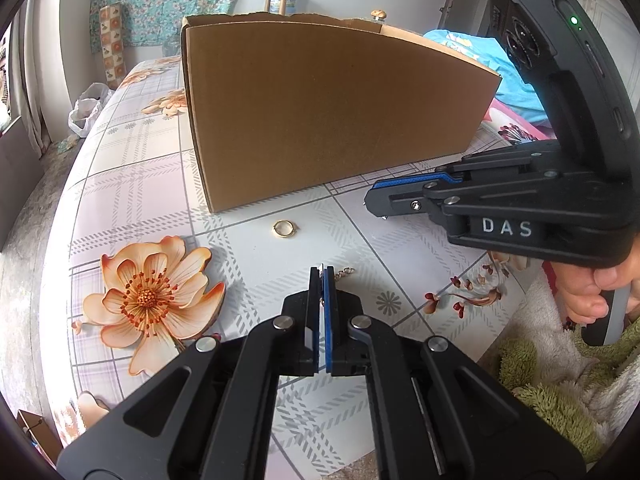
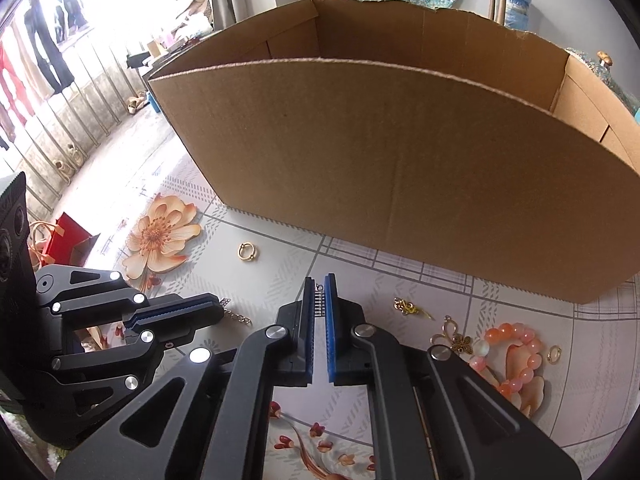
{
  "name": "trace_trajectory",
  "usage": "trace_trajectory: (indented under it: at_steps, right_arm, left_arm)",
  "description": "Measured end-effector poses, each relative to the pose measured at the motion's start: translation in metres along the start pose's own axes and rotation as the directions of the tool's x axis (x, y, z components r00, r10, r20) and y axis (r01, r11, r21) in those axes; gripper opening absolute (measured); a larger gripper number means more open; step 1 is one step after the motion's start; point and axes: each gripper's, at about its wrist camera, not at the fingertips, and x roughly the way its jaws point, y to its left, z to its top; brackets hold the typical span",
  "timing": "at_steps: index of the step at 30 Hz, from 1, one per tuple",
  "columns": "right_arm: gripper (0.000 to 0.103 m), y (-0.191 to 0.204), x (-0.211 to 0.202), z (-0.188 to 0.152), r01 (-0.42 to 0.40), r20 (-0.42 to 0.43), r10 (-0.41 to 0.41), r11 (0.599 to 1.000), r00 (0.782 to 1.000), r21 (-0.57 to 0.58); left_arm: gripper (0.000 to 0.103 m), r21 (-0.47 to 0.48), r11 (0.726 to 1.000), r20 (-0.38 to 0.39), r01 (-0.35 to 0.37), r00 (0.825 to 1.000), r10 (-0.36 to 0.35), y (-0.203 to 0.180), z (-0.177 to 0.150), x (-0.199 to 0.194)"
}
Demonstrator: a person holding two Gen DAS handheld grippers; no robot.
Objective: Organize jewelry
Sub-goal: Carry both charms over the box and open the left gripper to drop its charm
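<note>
While pinched between both tongs: chain [image 2: 319, 300]

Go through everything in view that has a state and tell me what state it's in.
Left gripper: shut on the chain.
Right gripper: shut on a small silver piece.
Chain: pinched, loose end trailing on the table.
Cardboard box: open-topped, upright.
Gold ring: lying loose on the tablecloth.
Bead bracelet: loose on the table.

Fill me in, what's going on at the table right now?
A person holds two grippers over a floral tablecloth, in front of an open cardboard box. Both the left gripper and right gripper are pinched on ends of a thin chain. A gold ring and a pink bead bracelet lie loose.
</note>
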Motion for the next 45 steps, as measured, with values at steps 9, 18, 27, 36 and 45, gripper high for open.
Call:
trace_trajectory:
  at_steps: [9,18,27,36,45]
  right_arm:
    - [0.005,-0.010,-0.038,-0.005,-0.011,0.084,0.007,0.999,0.996,0.050]
    - [0.005,-0.017,-0.094,0.005,-0.079,0.247,0.063,0.995,0.967,0.053]
    - [0.005,-0.045,-0.132,0.061,-0.129,0.365,0.120,0.992,0.923,-0.001]
    - [0.005,-0.104,-0.051,0.107,-0.241,0.120,0.221,0.953,0.968,0.185]
    - [0.006,-0.108,-0.007,0.112,-0.246,0.055,0.240,0.941,0.969,0.234]
  left_arm:
    - [0.001,0.034,0.999,0.054,-0.014,0.998,0.012,-0.007,0.001,-0.018]
    - [0.001,0.036,0.998,0.181,0.047,0.982,-0.053,-0.017,0.028,-0.068]
    - [0.001,0.091,0.989,0.295,0.116,0.946,-0.138,-0.019,0.113,-0.085]
    - [0.001,-0.059,0.995,0.062,0.085,0.995,-0.081,0.019,0.172,0.015]
    - [0.007,-0.099,0.995,-0.028,0.009,1.000,-0.012,0.035,0.167,0.046]
